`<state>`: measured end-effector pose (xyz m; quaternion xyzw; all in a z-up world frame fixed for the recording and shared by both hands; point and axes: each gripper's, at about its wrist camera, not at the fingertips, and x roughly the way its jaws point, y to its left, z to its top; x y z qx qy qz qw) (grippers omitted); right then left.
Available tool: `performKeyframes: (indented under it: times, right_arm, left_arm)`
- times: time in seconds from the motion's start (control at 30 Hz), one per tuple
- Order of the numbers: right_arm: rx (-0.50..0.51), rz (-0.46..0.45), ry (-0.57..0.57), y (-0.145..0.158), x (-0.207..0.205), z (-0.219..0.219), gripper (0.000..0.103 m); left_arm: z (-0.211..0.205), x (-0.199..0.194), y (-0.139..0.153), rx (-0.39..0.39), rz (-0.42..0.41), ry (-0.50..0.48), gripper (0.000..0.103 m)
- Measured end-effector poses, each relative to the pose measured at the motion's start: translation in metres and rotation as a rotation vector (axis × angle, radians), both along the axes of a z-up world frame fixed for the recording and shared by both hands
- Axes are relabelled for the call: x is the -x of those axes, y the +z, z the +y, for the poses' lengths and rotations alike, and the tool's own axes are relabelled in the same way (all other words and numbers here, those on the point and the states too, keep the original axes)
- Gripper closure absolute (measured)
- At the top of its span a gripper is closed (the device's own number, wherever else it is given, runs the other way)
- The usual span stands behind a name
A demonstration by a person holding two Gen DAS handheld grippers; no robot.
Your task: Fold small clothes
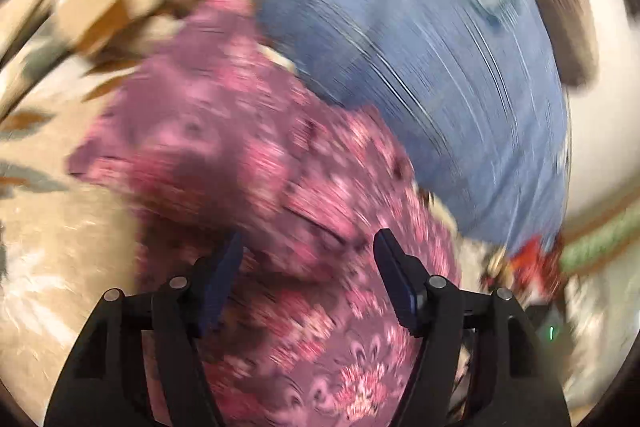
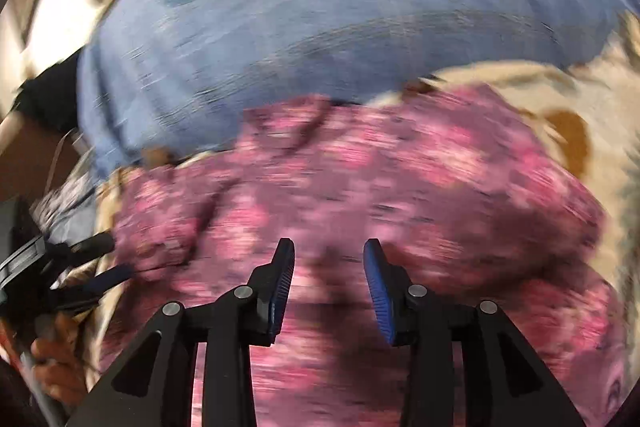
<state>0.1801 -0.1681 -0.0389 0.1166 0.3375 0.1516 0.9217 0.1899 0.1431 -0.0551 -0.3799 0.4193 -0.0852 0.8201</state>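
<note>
Pink floral garment (image 1: 256, 163) crumpled on beige patterned spread (image 1: 60, 227), blue cloth (image 1: 420, 27) behind it, left gripper (image 1: 308, 247) and right gripper (image 2: 329, 251) both parted above it, gripping nothing, frames motion-blurred

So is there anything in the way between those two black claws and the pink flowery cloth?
Nothing visible. The pink floral garment lies directly under the open left gripper and the open right gripper; the blue denim cloth sits beyond it.
</note>
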Motion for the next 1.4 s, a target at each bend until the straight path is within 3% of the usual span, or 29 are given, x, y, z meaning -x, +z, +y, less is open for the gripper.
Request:
performKeyframes:
  times: [0.1,0.23,0.43,0.5,0.6,0.63,0.83,1.0,1.07,1.17,1.23,1.3,1.37,1.4]
  right_arm:
    - [0.095,-0.048,0.105,0.015,-0.001,0.048,0.06]
    - [0.231,-0.094,0.233,0.019,-0.008,0.115,0.045]
    - [0.465,-0.035,0.252,-0.008,-0.038,0.172,0.045]
    - [0.507,-0.056,0.232,-0.013,-0.044,0.177,0.048]
    - [0.437,-0.068,0.192,-0.005,-0.046,0.165,0.087]
    - [0.398,-0.068,0.175,-0.002,-0.046,0.155,0.088]
    - [0.051,-0.024,0.012,0.018,-0.039,0.063,0.089]
    - [-0.201,0.069,-0.148,0.004,-0.033,-0.026,0.089]
    - [-0.295,0.128,-0.196,-0.01,-0.033,-0.055,0.084]
    - [-0.345,0.146,-0.269,-0.019,-0.025,-0.075,0.076]
    - [-0.376,0.139,-0.283,-0.02,-0.024,-0.08,0.062]
    - [-0.386,0.14,-0.297,-0.021,-0.028,-0.082,0.057]
    - [-0.374,0.152,-0.327,-0.024,-0.038,-0.079,0.057]
    - [-0.383,0.159,-0.335,-0.027,-0.042,-0.081,0.067]
  left_arm:
    - [0.023,-0.011,-0.025,0.098,0.068,0.043,0.036]
    - [0.04,-0.014,-0.036,0.227,0.082,0.069,0.036]
    - [0.035,-0.017,-0.034,0.198,0.083,0.063,0.036]
    - [0.032,-0.02,-0.035,0.209,0.085,0.066,0.036]
    - [0.035,-0.019,-0.038,0.218,0.084,0.065,0.036]
    - [0.034,-0.019,-0.037,0.211,0.085,0.064,0.036]
    - [0.025,-0.02,-0.032,0.136,0.076,0.057,0.036]
    - [0.016,-0.021,-0.029,0.065,0.066,0.054,0.036]
    - [0.011,-0.022,-0.027,0.034,0.062,0.052,0.036]
    - [0.008,-0.022,-0.026,0.002,0.056,0.05,0.036]
    - [0.006,-0.023,-0.026,-0.009,0.054,0.05,0.036]
    - [0.007,-0.022,-0.026,-0.013,0.053,0.048,0.036]
    - [0.007,-0.022,-0.026,-0.01,0.053,0.049,0.036]
    - [0.008,-0.022,-0.026,-0.005,0.054,0.051,0.036]
